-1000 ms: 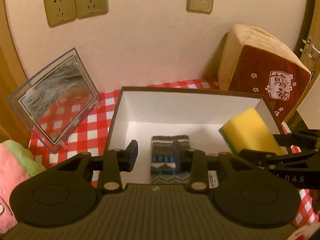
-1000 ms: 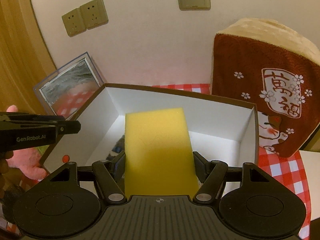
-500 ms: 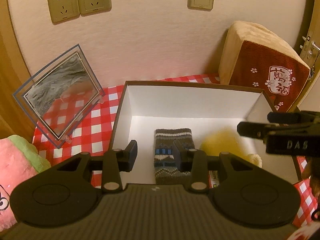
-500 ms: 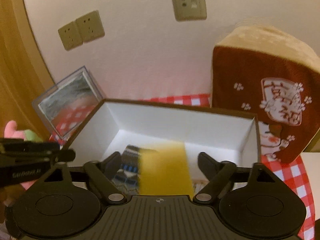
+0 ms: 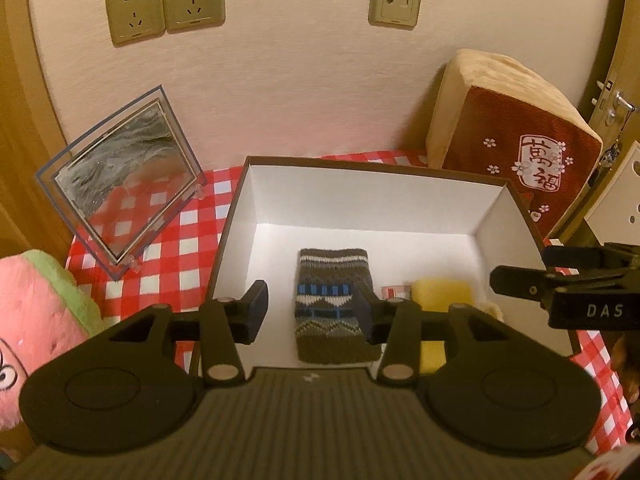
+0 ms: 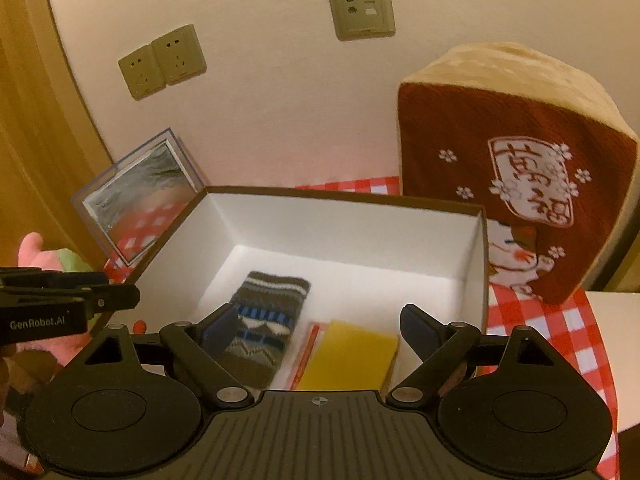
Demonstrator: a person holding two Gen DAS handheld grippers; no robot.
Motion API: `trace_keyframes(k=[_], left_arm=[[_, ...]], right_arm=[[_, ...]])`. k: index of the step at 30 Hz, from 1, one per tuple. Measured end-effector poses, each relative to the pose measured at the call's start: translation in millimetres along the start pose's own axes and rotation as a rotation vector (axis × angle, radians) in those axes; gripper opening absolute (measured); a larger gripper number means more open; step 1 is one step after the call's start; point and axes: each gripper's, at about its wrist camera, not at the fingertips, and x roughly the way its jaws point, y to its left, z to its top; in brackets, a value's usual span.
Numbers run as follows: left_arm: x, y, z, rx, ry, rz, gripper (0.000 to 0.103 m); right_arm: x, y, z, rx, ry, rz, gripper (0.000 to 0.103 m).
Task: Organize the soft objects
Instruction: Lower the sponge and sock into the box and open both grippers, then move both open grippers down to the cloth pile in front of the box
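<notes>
An open white box with a brown rim [image 5: 360,164] [image 6: 340,196] stands on the red checked cloth. Inside lie a knitted patterned sock [image 5: 328,276] [image 6: 268,320] and, to its right, a yellow sponge [image 5: 440,292] [image 6: 352,356] resting partly on a small red-and-white packet [image 6: 308,344]. My right gripper [image 6: 320,324] hovers open over the box's near edge, above the sponge and clear of it. My left gripper [image 5: 310,306] hangs over the near left part of the box; its jaws are opening with nothing between them. A pink and green plush [image 5: 36,312] lies left of the box.
A large brown and red cushion [image 5: 512,152] [image 6: 500,152] leans on the wall behind the box at right. A clear acrylic picture frame [image 5: 120,176] [image 6: 136,196] stands tilted at back left. Wall sockets [image 5: 164,4] sit above. Each gripper shows at the other view's side edge.
My right gripper opened and let go of the yellow sponge, which dropped into the box beside the sock. My left gripper's fingers spread wider and it drew back a little.
</notes>
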Motion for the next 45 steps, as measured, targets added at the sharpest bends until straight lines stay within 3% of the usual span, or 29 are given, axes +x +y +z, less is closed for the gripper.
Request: trace_keyframes(k=[24, 45], left_arm=[[-95, -15, -76, -0.071, -0.014, -0.006, 0.046], [-106, -35, -171, -0.110, 0.134, -0.054, 0.048]], right_arm=[[-99, -14, -70, 0.040, -0.009, 0.026, 0.088], [-132, -16, -159, 0.029, 0.111, 0.044, 0.087]])
